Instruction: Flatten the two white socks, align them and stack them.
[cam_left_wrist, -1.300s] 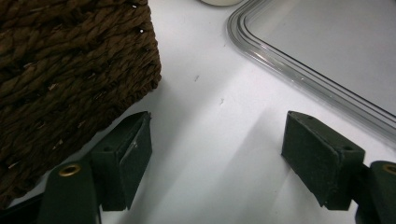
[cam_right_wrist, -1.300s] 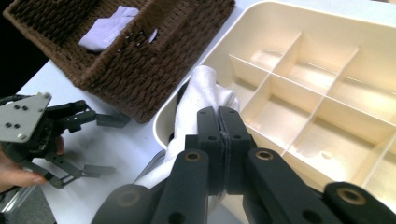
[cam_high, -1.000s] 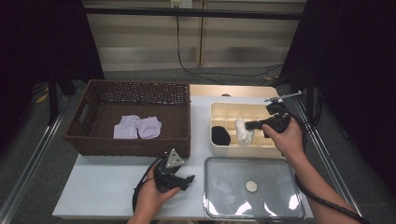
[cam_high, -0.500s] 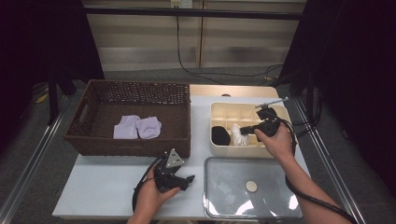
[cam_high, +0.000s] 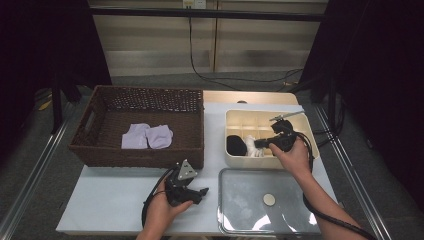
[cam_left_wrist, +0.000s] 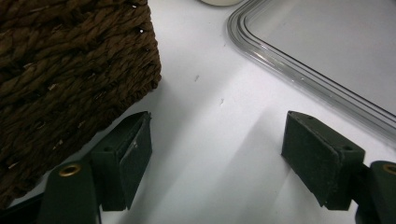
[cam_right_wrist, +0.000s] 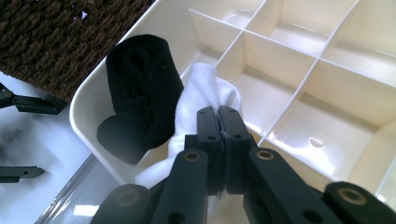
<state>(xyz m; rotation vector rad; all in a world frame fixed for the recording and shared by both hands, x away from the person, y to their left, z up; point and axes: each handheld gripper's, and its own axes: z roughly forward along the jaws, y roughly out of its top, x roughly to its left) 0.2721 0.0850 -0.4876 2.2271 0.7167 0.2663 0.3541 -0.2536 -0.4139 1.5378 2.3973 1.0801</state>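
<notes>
- High view: right gripper (cam_high: 261, 143) over the cream divided box (cam_high: 300, 125) at 3 o'clock on the tabletop (cam_high: 115, 200), tips pointing to 9 o'clock, over the box's near row.
- Right gripper view: fingers (cam_right_wrist: 208, 122) pressed together, tips against the white sock (cam_right_wrist: 203, 88); cannot tell if any cloth is pinched between them.
- White sock lies crumpled in the box's near row, in a cell next to the corner one, touching the black sock (cam_right_wrist: 142, 84) at its 9 o'clock.
- Black sock is rolled, standing in the near corner cell, leaning on the box wall.
- Remaining cells of the box visible in the right gripper view hold nothing; dividers cream, glossy.
- High view: left gripper (cam_high: 199, 194) rests at 6 o'clock on the tabletop, held by the left hand (cam_high: 162, 215), tips pointing to 3 o'clock toward the clear lid (cam_high: 240, 210).
- Left gripper view: fingers (cam_left_wrist: 133, 156) wide apart, nothing between them, bare white tabletop under them; wicker basket (cam_left_wrist: 70, 60) corner at 10 o'clock, clear lid edge at 2 o'clock.
- High view: wicker basket sits at 9 o'clock, just beside the box; two pale lilac socks (cam_high: 147, 136) lie side by side on its floor.
- Clear lid lies flat at 5 o'clock, just in front of the box, small round knob (cam_high: 269, 200) at its centre.
- Right hand (cam_high: 292, 157) wraps the gripper body above the box's near wall; cable trails back along the forearm.
</notes>
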